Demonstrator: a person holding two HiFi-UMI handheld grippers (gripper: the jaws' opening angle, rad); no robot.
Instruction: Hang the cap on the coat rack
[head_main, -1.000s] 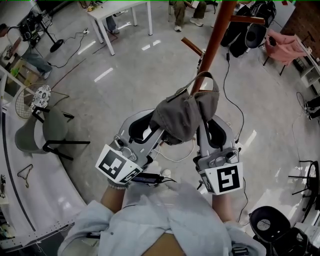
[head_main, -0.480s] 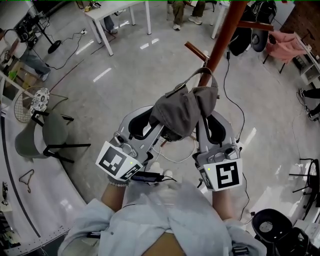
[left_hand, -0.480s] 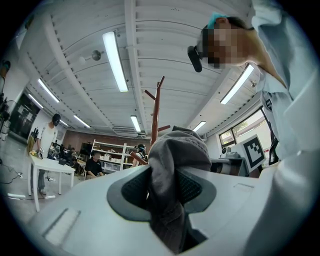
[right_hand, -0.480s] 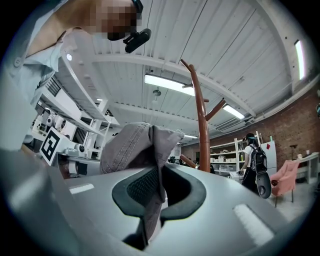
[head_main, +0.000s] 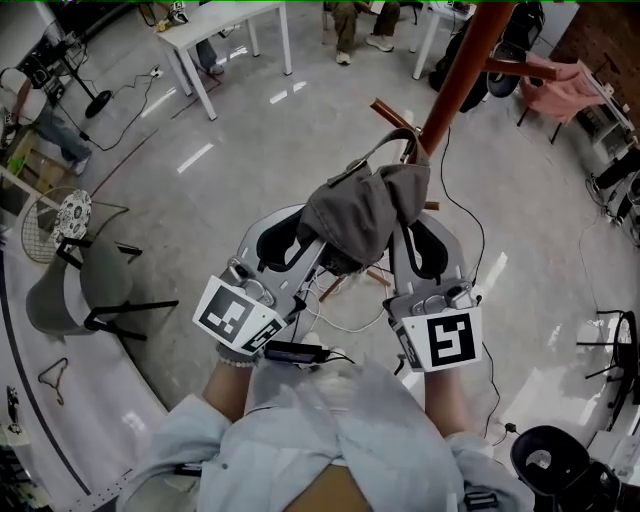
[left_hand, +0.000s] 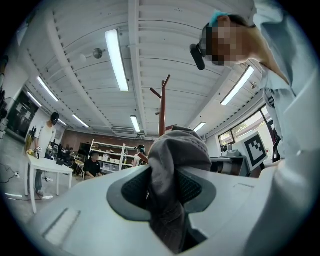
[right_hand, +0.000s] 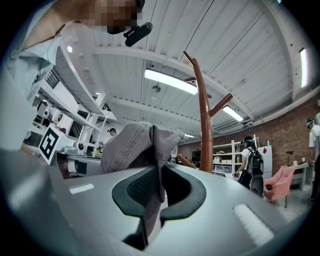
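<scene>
The cap (head_main: 365, 215) is up in the air over the floor, bunched into a grey lump and carried between the two tools. The left gripper (left_hand: 162, 187) has its jaws pinched on a thick fold of the cloth. The right gripper (right_hand: 159, 192) is clamped on a thinner fold of the other side, so the cap hangs slung across both.

What matters now is where the rack (head_main: 455, 75) stands from the cap: ahead and a little to the right, its brown pole leaning away toward the top right corner of the head view. A short peg (head_main: 392, 113) sticks out of the pole on the near side, slanting up and leftward toward the person. The cap's back strap (head_main: 385, 150) arches up as an open loop at the far edge of the cap, just short of that peg.

From the left gripper view the pole rises straight behind the cap, and from the right gripper view it stands just to the right of it. I'd judge the right gripper the nearer one. The loop faces the rack, so the move looks like a push forward and up to get the strap over the peg's tip. How much gap is left in depth I can't tell.
</scene>
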